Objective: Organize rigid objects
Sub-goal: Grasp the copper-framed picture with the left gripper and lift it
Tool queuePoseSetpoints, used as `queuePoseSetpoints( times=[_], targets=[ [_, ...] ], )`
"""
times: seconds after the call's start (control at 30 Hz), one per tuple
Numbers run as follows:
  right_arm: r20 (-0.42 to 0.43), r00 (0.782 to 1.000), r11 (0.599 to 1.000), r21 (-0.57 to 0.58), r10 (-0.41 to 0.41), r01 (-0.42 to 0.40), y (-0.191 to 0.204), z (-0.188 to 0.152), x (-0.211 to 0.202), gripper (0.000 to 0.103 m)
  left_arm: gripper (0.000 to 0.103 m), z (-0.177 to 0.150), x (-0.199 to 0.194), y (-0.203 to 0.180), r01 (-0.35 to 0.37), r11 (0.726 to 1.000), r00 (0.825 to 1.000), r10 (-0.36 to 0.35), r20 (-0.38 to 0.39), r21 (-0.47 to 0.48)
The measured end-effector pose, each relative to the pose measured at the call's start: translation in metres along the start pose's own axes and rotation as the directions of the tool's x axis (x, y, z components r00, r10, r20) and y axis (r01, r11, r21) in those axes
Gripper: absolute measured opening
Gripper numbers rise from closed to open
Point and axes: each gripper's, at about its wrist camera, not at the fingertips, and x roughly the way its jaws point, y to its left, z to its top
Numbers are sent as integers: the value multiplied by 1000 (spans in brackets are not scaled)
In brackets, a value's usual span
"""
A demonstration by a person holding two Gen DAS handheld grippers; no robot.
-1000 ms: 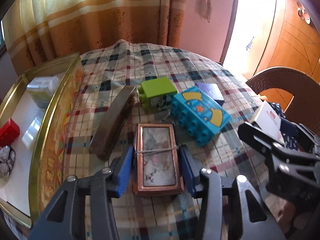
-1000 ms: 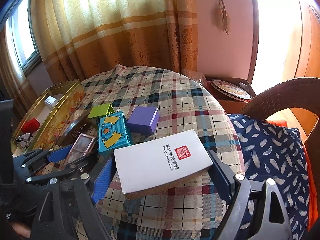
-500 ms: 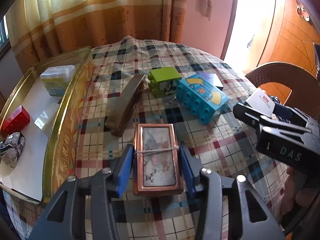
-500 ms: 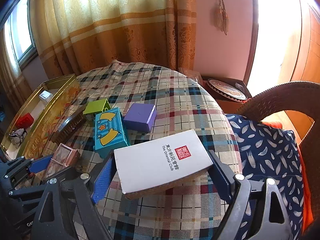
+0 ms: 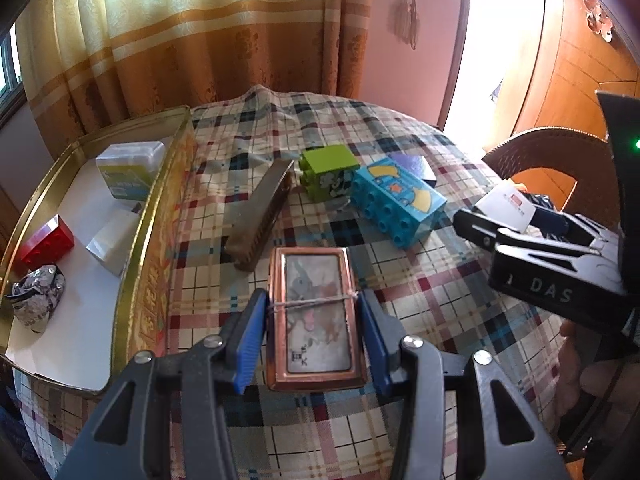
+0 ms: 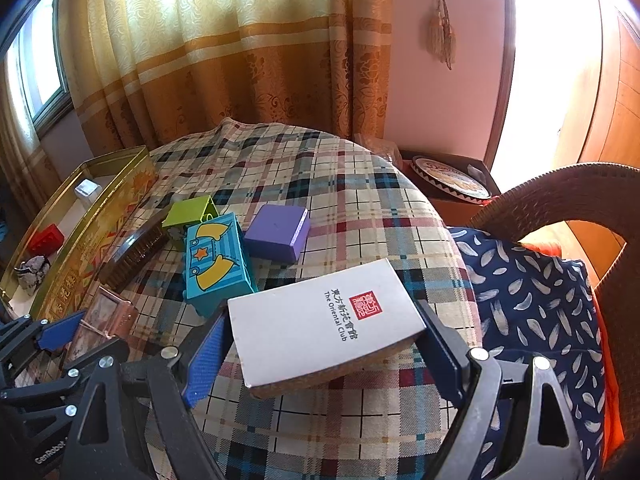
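Over the preceding second both grippers had risen and drawn back from the table [image 5: 420, 280], so that the tray [image 5: 136, 264] and the loose blocks showed more fully below than before. The left gripper [image 5: 314, 320] was clamped on the copper frame [image 5: 316, 312], its blue pads pressed to the long edges, the frame held clear of the cloth and just right of the tray wall. The right gripper [image 6: 320, 344] held the white box [image 6: 324, 320] across its width, above the table's near edge. Neither grip had shifted between frames. The brush [image 5: 260, 216], green block [image 5: 328, 170], blue block [image 5: 398, 206] and purple box [image 6: 278, 232] remained on the cloth. Judged from this, both items were lifted and ready for carriage, probably towards the tray; four items remained unsorted.
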Motion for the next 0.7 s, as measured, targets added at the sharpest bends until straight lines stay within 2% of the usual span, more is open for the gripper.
queuePoseSetpoints(
  times=[0.7],
  targets=[
    [32, 998, 999, -16, -47, 48, 4, -1, -7, 87, 45, 6, -28, 8, 18, 1000, 998, -18, 61, -3]
  ],
)
